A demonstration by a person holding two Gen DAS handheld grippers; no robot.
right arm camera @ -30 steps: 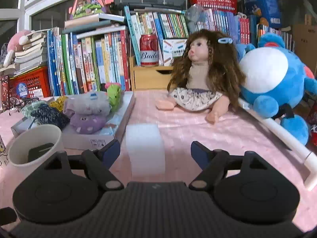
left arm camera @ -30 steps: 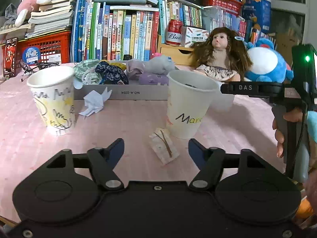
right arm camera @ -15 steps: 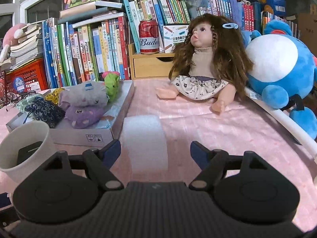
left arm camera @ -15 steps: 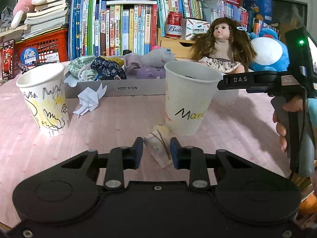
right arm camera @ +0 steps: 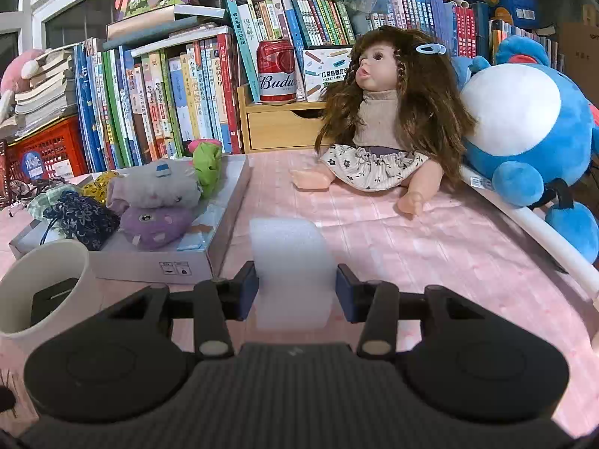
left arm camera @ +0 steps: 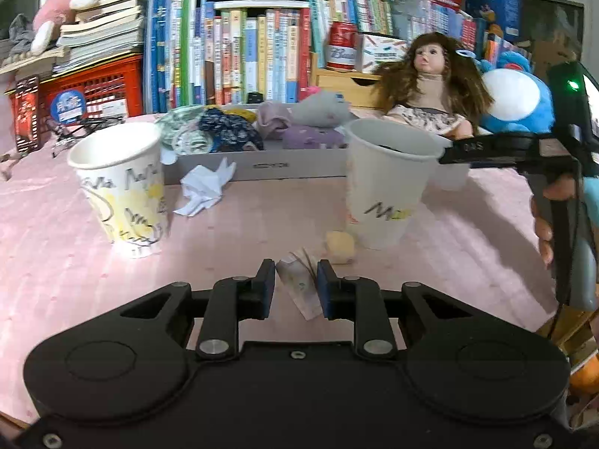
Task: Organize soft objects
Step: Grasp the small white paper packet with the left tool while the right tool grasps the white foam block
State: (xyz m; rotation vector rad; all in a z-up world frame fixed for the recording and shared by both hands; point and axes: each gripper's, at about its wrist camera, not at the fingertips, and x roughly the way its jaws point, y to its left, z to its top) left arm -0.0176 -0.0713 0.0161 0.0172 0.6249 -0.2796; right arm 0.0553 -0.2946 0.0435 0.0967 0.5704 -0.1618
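Observation:
My left gripper [left arm camera: 295, 287] is shut on a small pale packet [left arm camera: 301, 287] and holds it above the pink table. A yellow foam lump [left arm camera: 340, 247] lies beside the right paper cup [left arm camera: 385, 183]. My right gripper [right arm camera: 296, 290] is closed on a white foam block [right arm camera: 291, 269], its pads touching both sides. A shallow grey box [right arm camera: 157, 262] holds several soft pouches and toys [right arm camera: 155, 205]; it also shows in the left wrist view [left arm camera: 262, 164].
A second paper cup [left arm camera: 121, 187] stands left, crumpled white paper [left arm camera: 204, 187] before the box. A doll [right arm camera: 385, 119] and blue plush [right arm camera: 524, 131] sit at the back right. Books, a red can [right arm camera: 277, 71] and a red crate [left arm camera: 93, 93] line the back.
My left gripper has closed on the packet and lifted it off the table, uncovering the yellow lump. My right gripper has closed from wide open onto the white foam block.

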